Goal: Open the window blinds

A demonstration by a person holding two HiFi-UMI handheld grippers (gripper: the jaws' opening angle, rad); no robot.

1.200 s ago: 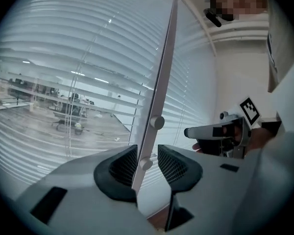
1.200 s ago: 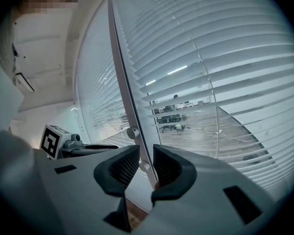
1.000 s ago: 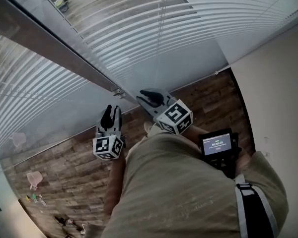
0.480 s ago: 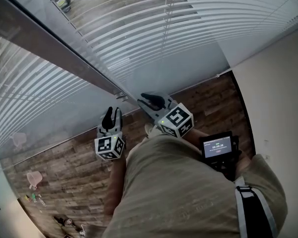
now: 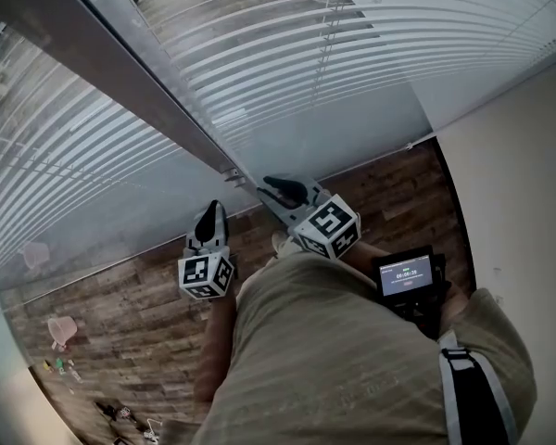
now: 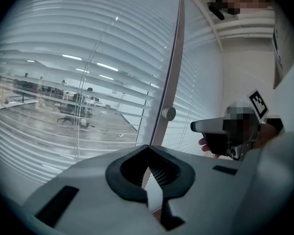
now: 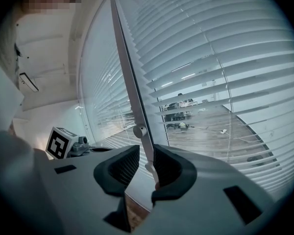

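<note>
The left gripper [image 6: 148, 148] has just been closing near the window post [image 6: 175, 58]. Its jaws meet, apparently on nothing. The right gripper [image 7: 139, 165] gapes. The blinds [image 5: 287, 54] flank the post, lowered, with no cord caught yet.

Two handheld grippers are pointing at a window: one left gripper [image 5: 210, 210], whose jaws have just been closing and are now meeting tip to tip with nothing seen between them, and one right gripper [image 5: 267, 186], whose jaws are standing apart. Two coded cubes are riding on them, a left marker cube [image 5: 205, 274] and a right marker cube [image 5: 329, 226]. Two sets of slatted blinds are hanging, the left blinds [image 5: 46, 174] and the right blinds [image 5: 352, 54]. One frame post [image 5: 120, 72] is running between them, bearing one round knob [image 6: 168, 113]. One small lit screen [image 5: 406, 272] is sitting at the person's waist. On the wood floor [image 5: 148, 313], perhaps half a dozen small objects [image 5: 63, 328] are lying, too tiny to count surely.
</note>
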